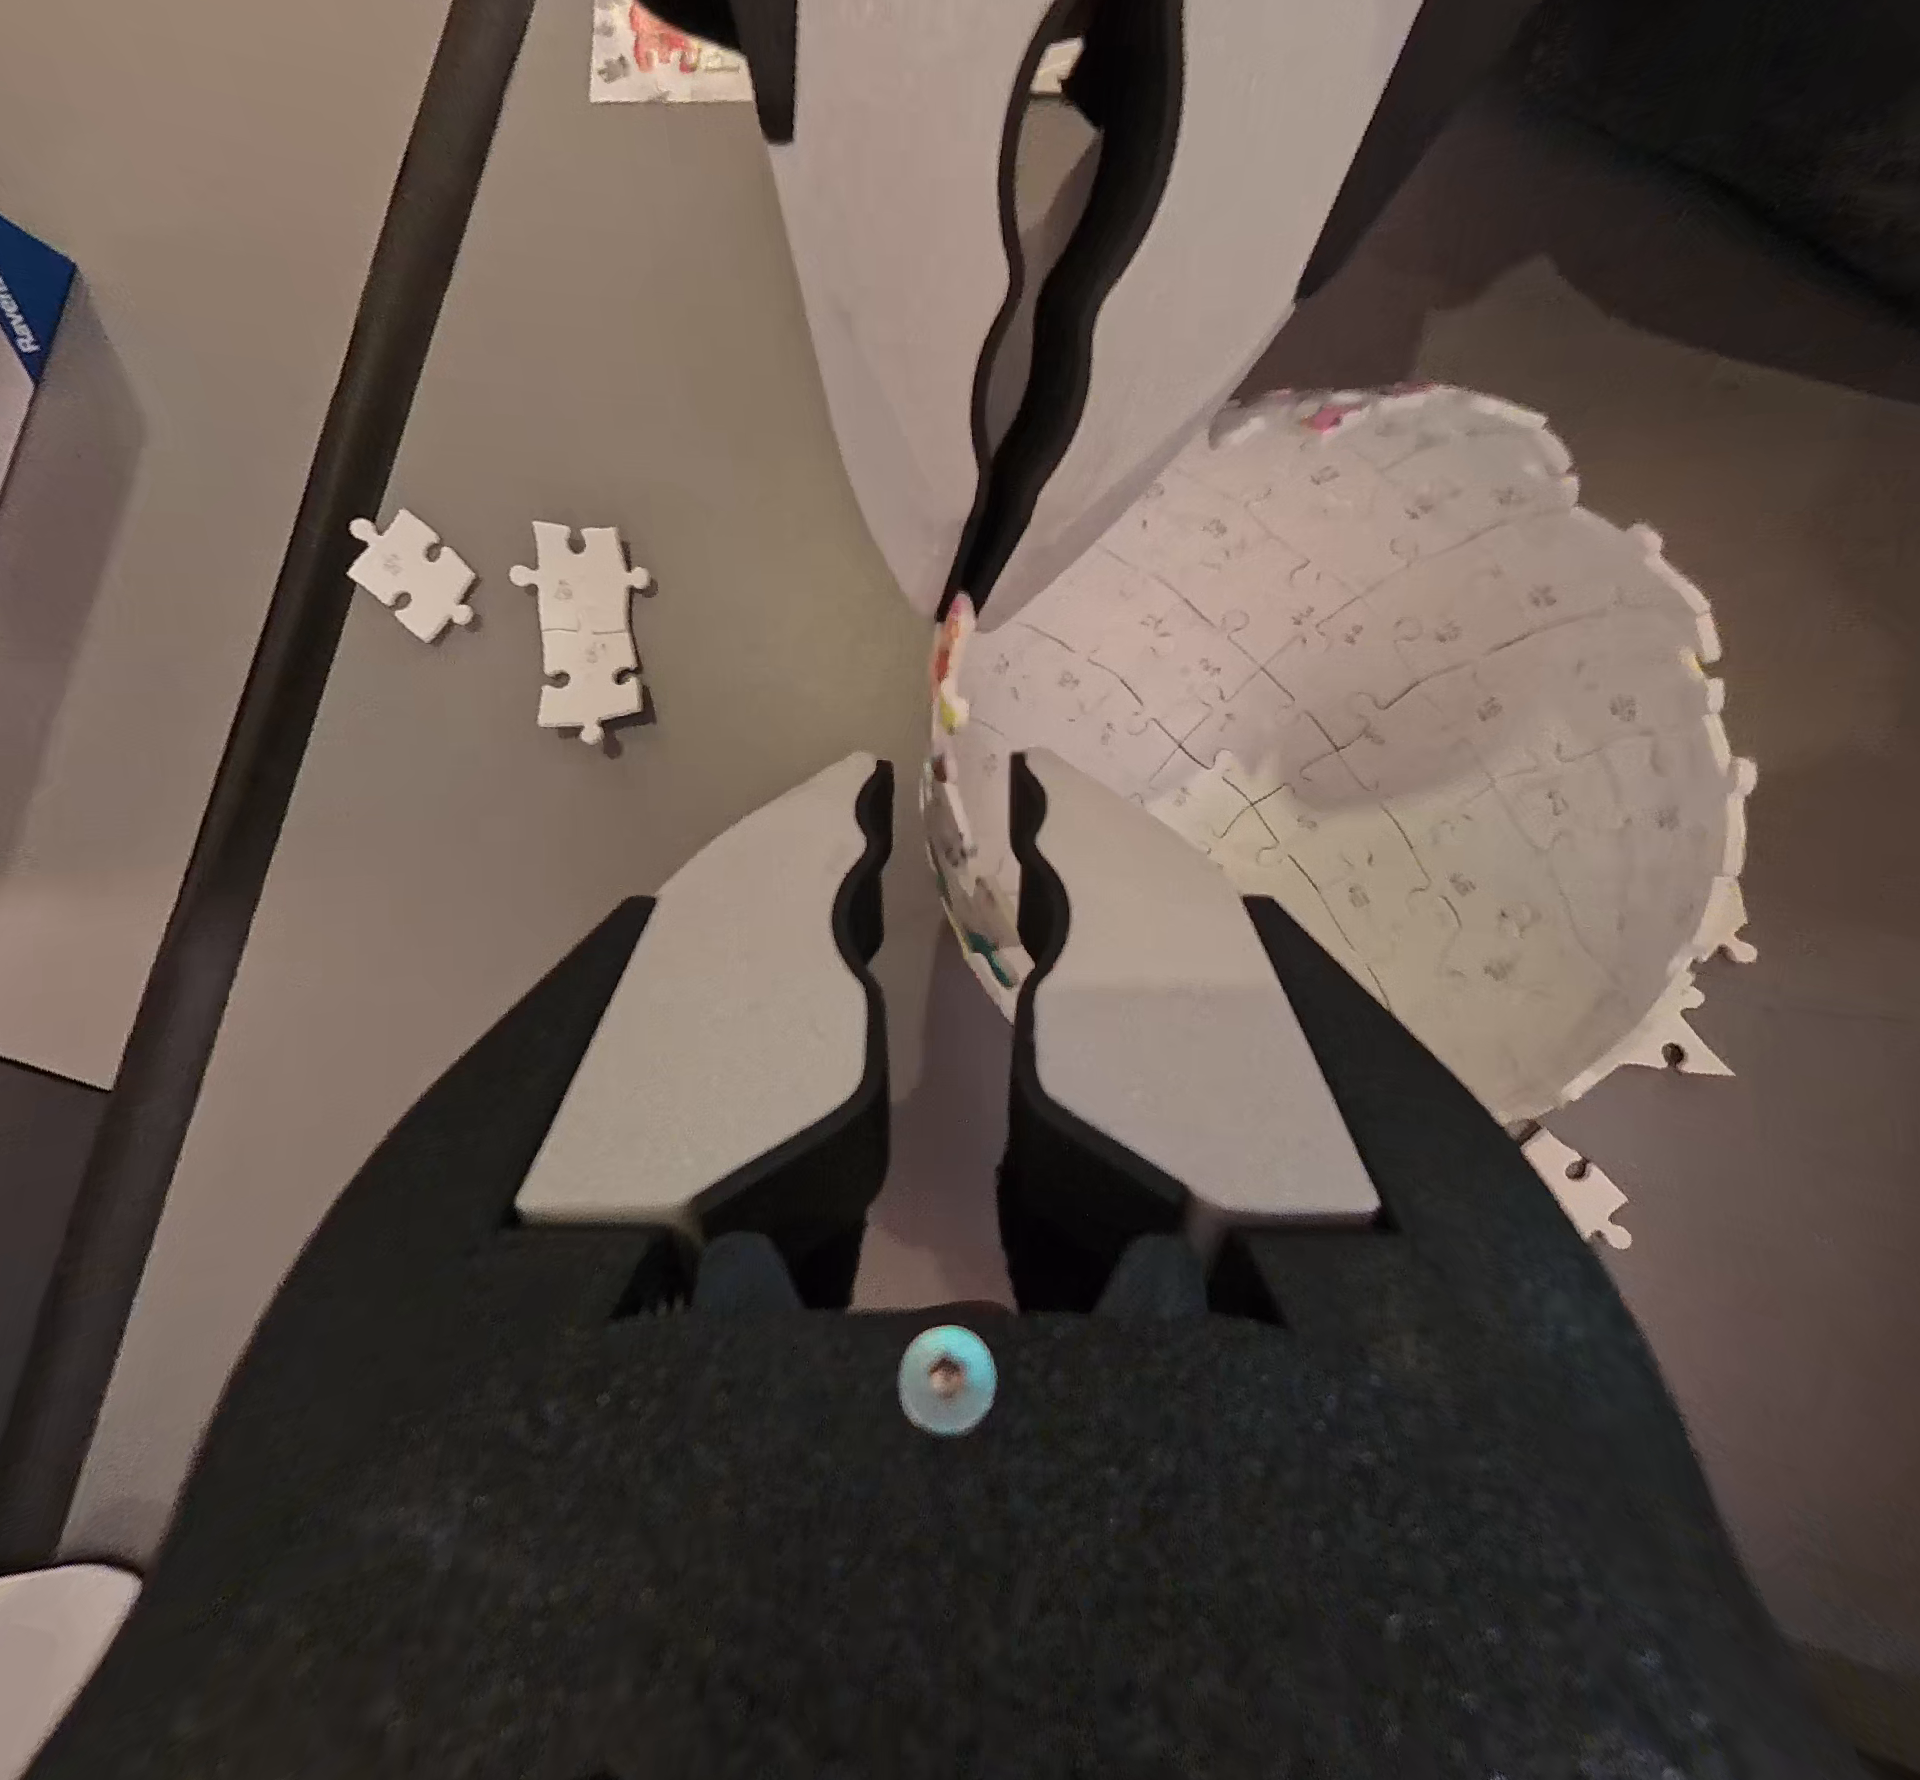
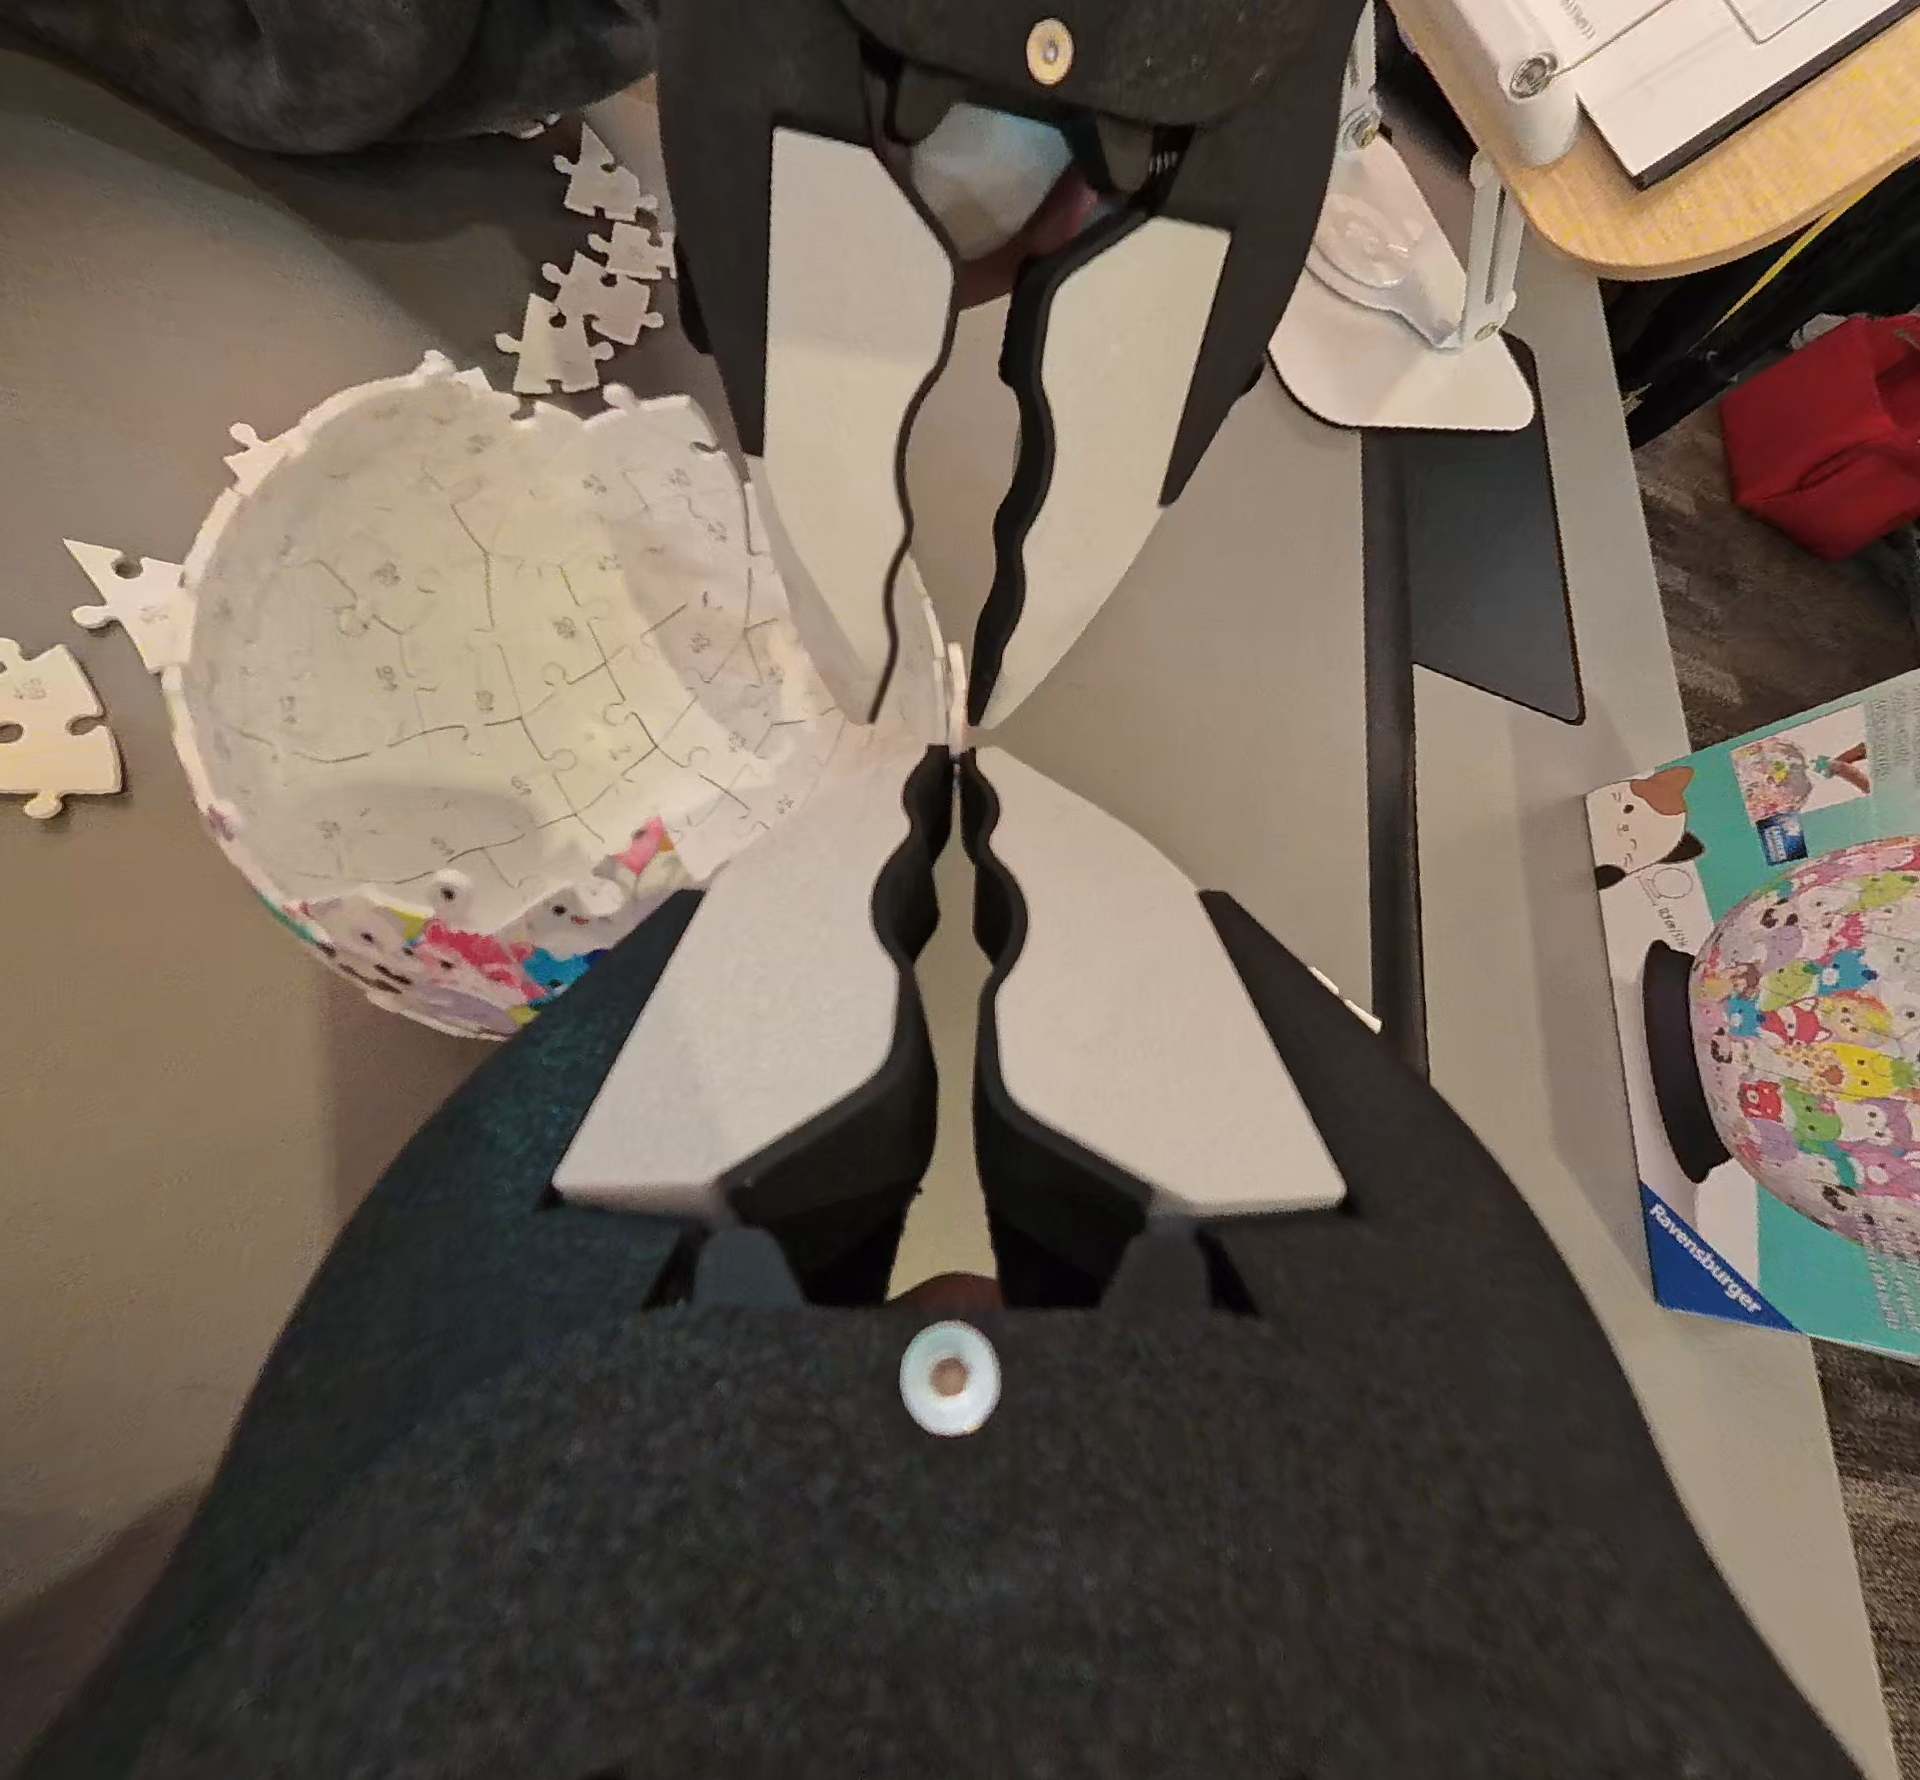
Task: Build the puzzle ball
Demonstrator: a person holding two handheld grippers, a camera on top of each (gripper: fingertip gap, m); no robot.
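Left wrist view: the left gripper (image 1: 951, 774) is standing with its jaws a narrow gap apart, straddling the rim of the half-built puzzle ball (image 1: 1382, 743), which is lying open on the grey table (image 1: 675, 380). Whether the pads are pressing the rim cannot be told. The right gripper (image 1: 961, 603) is reaching in from above, its tips meeting on the same rim. Two loose puzzle pieces (image 1: 587, 634) are lying to the left.

Right wrist view: the right gripper (image 2: 954, 769) is closing nearly tight on the puzzle ball's (image 2: 468, 691) rim edge; the left gripper (image 2: 925, 707) is facing it. The puzzle box (image 2: 1787, 1034) is lying at right.
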